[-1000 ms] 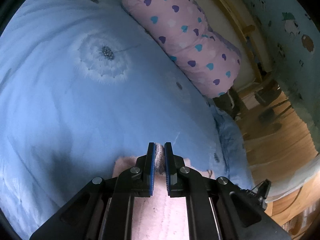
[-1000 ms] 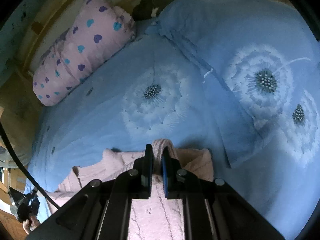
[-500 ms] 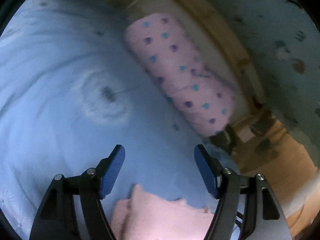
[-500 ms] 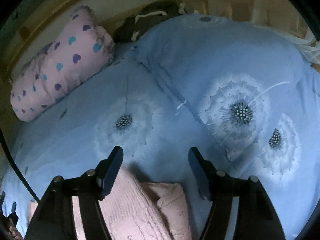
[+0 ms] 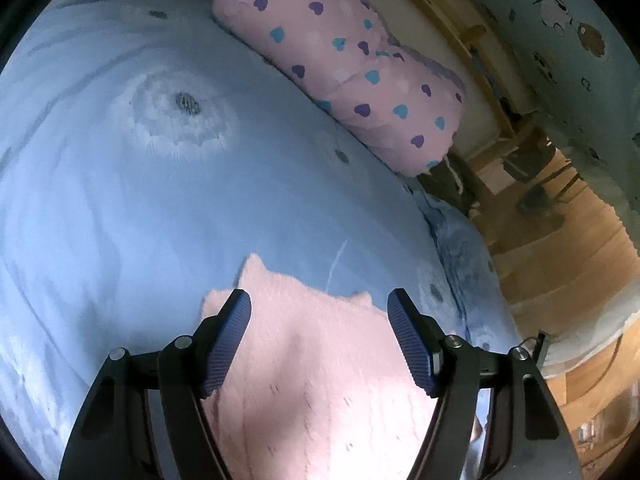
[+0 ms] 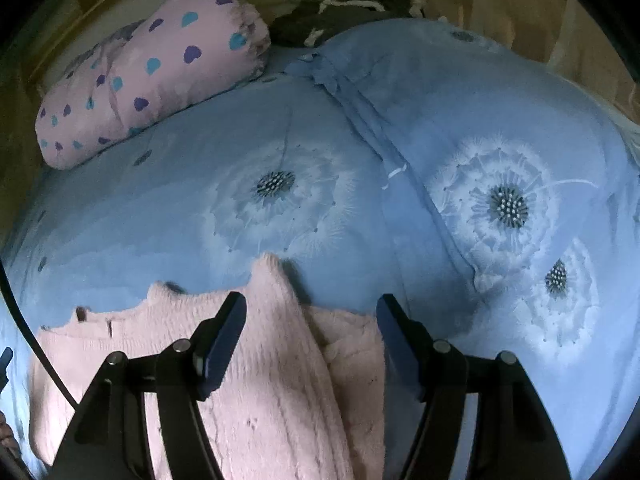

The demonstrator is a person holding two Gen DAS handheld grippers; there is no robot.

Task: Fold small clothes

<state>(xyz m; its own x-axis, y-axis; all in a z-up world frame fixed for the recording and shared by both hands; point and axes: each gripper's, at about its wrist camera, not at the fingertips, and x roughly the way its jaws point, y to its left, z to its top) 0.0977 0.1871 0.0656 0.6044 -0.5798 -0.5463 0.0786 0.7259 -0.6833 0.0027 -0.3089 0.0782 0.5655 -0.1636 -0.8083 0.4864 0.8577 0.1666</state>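
Observation:
A small pink knitted sweater point(image 5: 316, 364) lies on the blue bedspread point(image 5: 160, 208). My left gripper point(image 5: 319, 312) is open and empty, its jaws wide apart just above the sweater's far edge. In the right wrist view the same sweater point(image 6: 264, 364) lies partly folded, with a raised fold running between the jaws. My right gripper point(image 6: 312, 320) is open and empty above it.
A pink pillow with blue and purple hearts point(image 5: 348, 68) lies at the far side of the bed, also in the right wrist view point(image 6: 148, 68). A dark garment point(image 6: 340, 12) lies behind it. The bed's edge and a wooden floor point(image 5: 560, 248) are to the right.
Both grippers were shut on the sweater a second ago. They opened, let it go and lifted; the sweater now lies on the bed under both.

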